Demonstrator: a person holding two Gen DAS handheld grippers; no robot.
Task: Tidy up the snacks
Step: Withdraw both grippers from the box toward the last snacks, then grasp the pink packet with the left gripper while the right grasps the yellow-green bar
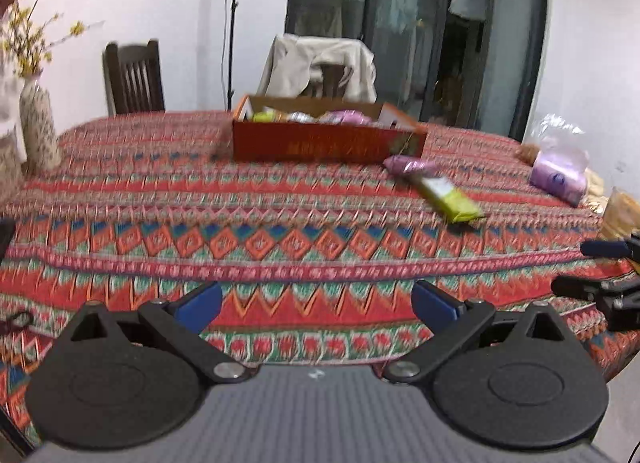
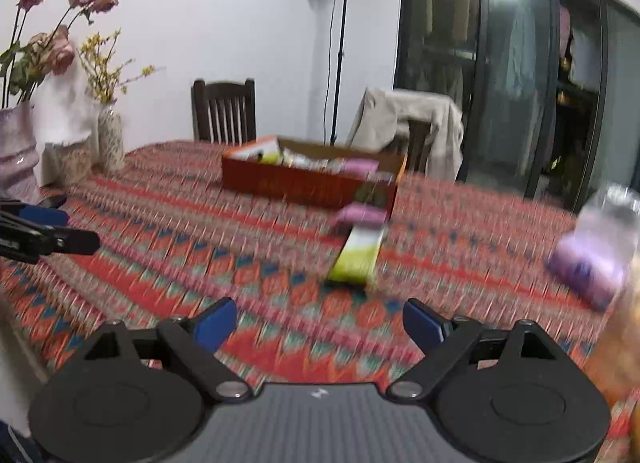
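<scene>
With both my left gripper (image 1: 316, 303) and right gripper (image 2: 320, 321) jaws spread empty, several snacks sit in the red box (image 1: 328, 145) ahead, while the green packet (image 2: 358, 257) and pink packet (image 2: 360, 215) beyond my right jaws remain on the counter (image 1: 160, 223).

The tablecloth (image 1: 304, 199) is woven cloth, matt, with a slightly ribbed look. The red box (image 1: 328, 145) looks like cardboard, its front faintly glossy. Beside it the green snack packet (image 1: 450, 199) and the pink snack packet (image 1: 408, 165) are smooth, shiny film. The clear bag (image 1: 560, 159) at the table's edge is thin crinkled plastic. The left gripper (image 1: 316, 305) is matt black plastic with blue pads (image 1: 200, 303) and bright metal pivot pins; the right gripper (image 2: 320, 321) looks the same. The chair (image 2: 224, 111) is dark wood.
</scene>
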